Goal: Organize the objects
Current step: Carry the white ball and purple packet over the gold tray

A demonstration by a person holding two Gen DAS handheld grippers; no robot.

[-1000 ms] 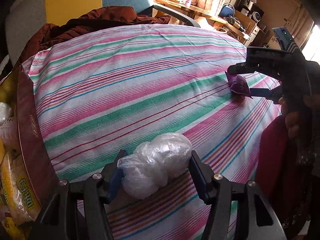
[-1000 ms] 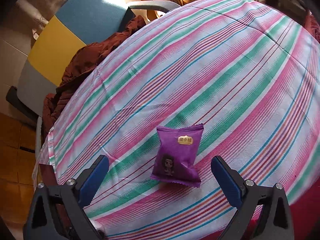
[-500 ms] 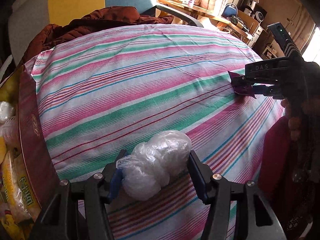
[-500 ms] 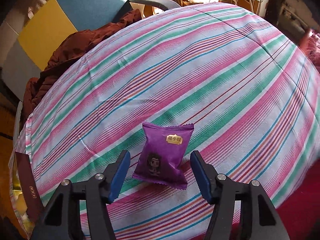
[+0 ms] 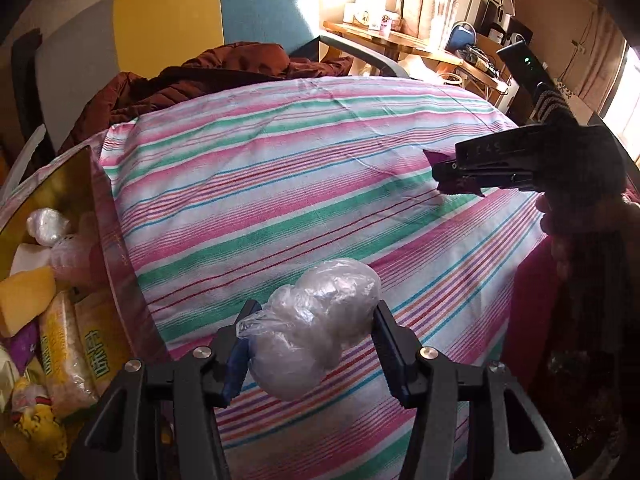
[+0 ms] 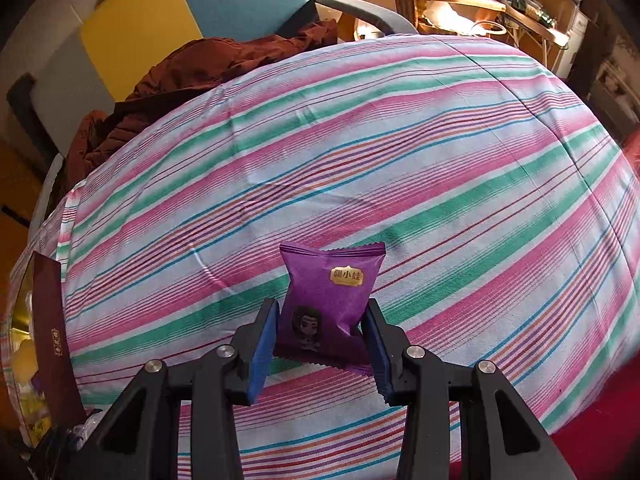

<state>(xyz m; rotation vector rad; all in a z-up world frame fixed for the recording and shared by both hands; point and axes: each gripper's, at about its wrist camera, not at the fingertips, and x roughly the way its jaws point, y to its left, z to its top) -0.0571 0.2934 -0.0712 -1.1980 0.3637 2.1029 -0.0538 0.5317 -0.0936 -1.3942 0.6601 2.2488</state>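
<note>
My left gripper (image 5: 308,340) is shut on a clear plastic-wrapped bundle (image 5: 316,328) and holds it just above the striped cloth (image 5: 280,184). My right gripper (image 6: 322,334) is shut on a purple snack packet (image 6: 328,300) with a cartoon face, lifted off the cloth. In the left wrist view the right gripper (image 5: 444,172) is at the right with the purple packet (image 5: 434,158) showing at its tip. An open brown box (image 5: 112,240) with snack packs stands at the left.
The box (image 6: 50,344) holds yellow packs (image 5: 68,352) and wrapped bundles (image 5: 46,220). A brown jacket (image 5: 208,76) lies on a chair behind the table. A cluttered wooden desk (image 5: 404,42) stands at the back right. Red fabric (image 5: 532,304) hangs at the right edge.
My right gripper closed on the purple packet and lifted it. My left gripper kept its hold on the plastic bundle and rose a little toward the box.
</note>
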